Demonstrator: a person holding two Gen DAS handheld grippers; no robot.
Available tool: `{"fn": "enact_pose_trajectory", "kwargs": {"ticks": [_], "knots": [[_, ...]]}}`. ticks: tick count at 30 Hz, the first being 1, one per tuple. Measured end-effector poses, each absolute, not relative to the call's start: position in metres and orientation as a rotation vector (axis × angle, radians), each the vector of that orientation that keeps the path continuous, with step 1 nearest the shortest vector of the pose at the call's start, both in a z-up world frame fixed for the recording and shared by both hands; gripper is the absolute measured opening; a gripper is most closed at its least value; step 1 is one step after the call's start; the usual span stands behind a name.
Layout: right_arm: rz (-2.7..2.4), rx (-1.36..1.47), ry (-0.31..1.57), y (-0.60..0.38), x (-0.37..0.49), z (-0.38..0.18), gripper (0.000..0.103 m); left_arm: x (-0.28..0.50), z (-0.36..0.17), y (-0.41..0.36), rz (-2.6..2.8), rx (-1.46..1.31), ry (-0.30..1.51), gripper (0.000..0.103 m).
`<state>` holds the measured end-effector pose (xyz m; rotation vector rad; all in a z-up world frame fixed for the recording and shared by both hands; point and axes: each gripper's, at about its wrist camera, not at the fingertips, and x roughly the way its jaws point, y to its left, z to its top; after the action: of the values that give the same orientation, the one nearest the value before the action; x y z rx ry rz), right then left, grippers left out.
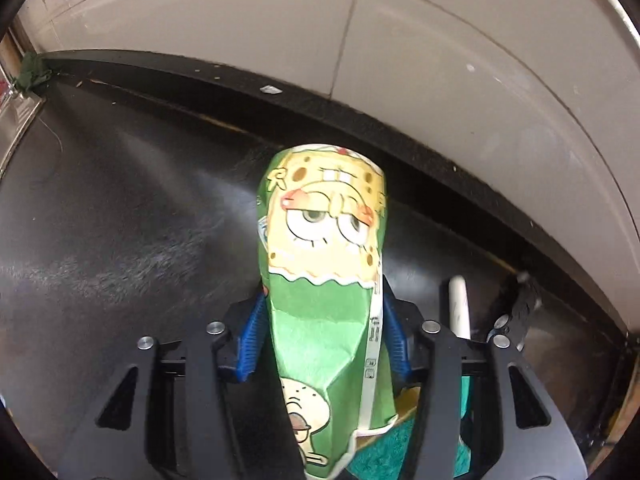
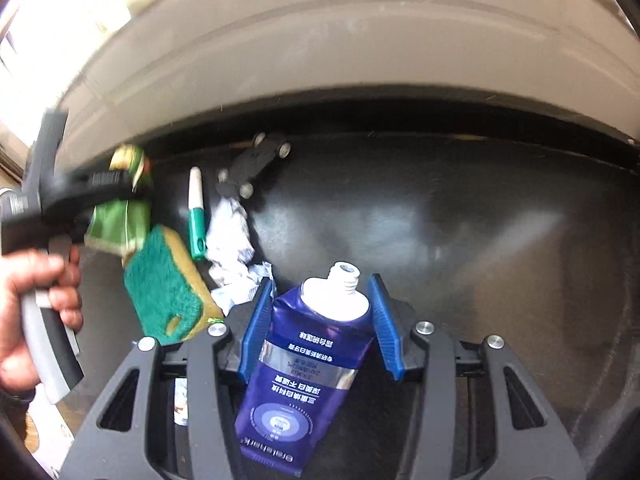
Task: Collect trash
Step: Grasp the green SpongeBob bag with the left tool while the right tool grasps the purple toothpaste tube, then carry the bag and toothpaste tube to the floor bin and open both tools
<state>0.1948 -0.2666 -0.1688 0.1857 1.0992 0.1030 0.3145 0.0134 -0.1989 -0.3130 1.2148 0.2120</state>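
My left gripper is shut on a green paper cup printed with cartoon figures, squashed between the blue pads above the black table. It also shows in the right wrist view, held by the left gripper at the left. My right gripper is shut on a blue toothpaste tube with an open white neck. A crumpled white paper lies on the table just left of the right gripper.
A green and yellow sponge, a green and white marker and a black toy car lie on the table. The marker and car also show in the left wrist view. A white wall stands behind.
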Motion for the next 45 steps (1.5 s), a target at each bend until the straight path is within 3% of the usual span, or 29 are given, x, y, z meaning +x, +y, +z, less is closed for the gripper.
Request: {"fn": "enact_pose_trajectory", "kwargs": {"ticks": [11,17,24,38,45], "knots": [[0.132,0.146,1.019,-0.294,0.152,-0.123,0.048,0.235,-0.145,0.016,0.036,-0.169,1.117,0.049],[0.207,0.068,1.215,-0.278,0.156,-0.166,0.048,0.190,-0.133,0.001,-0.032,-0.146,1.107,0.049],[0.229,0.004,1.220,-0.265,0.135,-0.182,0.048,0.155,-0.130,-0.019,-0.078,-0.100,1.081,0.049],[0.356,-0.084,1.010,-0.202,0.069,-0.078,0.048,0.063,-0.089,0.019,-0.016,-0.070,1.009,0.049],[0.476,-0.149,0.987,-0.132,0.064,-0.062,0.048,0.011,-0.079,0.068,0.099,-0.101,0.994,0.049]]}}
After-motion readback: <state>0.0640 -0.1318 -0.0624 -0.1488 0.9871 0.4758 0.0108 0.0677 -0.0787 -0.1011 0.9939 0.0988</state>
